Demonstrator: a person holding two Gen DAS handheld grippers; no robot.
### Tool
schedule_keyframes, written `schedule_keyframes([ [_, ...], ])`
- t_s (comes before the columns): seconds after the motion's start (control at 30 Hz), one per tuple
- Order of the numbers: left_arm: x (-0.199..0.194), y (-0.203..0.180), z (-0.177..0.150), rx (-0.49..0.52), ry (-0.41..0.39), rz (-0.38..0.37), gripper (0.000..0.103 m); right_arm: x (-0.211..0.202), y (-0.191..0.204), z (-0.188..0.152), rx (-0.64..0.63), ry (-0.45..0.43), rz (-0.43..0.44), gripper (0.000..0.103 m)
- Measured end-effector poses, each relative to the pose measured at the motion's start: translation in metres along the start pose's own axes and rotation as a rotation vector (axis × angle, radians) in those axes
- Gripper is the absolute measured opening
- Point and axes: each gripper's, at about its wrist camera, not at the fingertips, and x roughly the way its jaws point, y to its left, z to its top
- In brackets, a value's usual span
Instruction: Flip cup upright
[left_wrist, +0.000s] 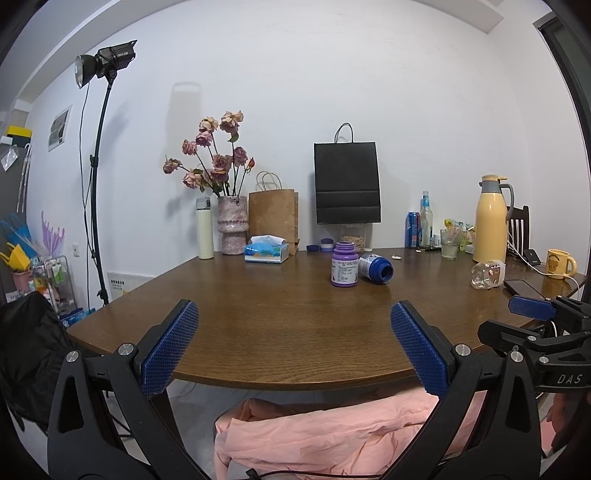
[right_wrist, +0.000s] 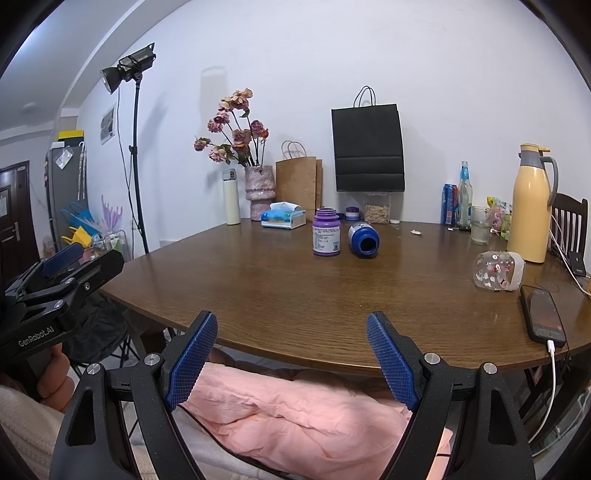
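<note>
A clear plastic cup (left_wrist: 487, 275) printed with small red and white figures lies on its side at the right of the brown wooden table (left_wrist: 277, 332); the right wrist view shows the cup (right_wrist: 498, 271) the same way, next to a phone. My left gripper (left_wrist: 294, 308) hovers open over the table's near edge, nothing between its fingers, well short of the cup. My right gripper (right_wrist: 291, 318) is also open and empty at the near edge, with the cup ahead to its right.
A purple bottle (right_wrist: 326, 232) stands mid-table beside a blue bottle (right_wrist: 364, 239) lying on its side. A phone (right_wrist: 543, 314) on a white cable lies near the cup, with a yellow thermos jug (right_wrist: 528, 206) behind it. A yellow mug (left_wrist: 559, 263), glass, bags, vase and tissue box line the back.
</note>
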Motion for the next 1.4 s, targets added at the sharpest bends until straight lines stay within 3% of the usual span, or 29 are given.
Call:
schedule_keyframes([
  [1.4, 0.0057, 0.0, -0.0061, 0.002, 0.027, -0.003, 0.103, 0.0054, -0.0008, -0.0068, 0.01, 0.013, 0.0, 0.087],
])
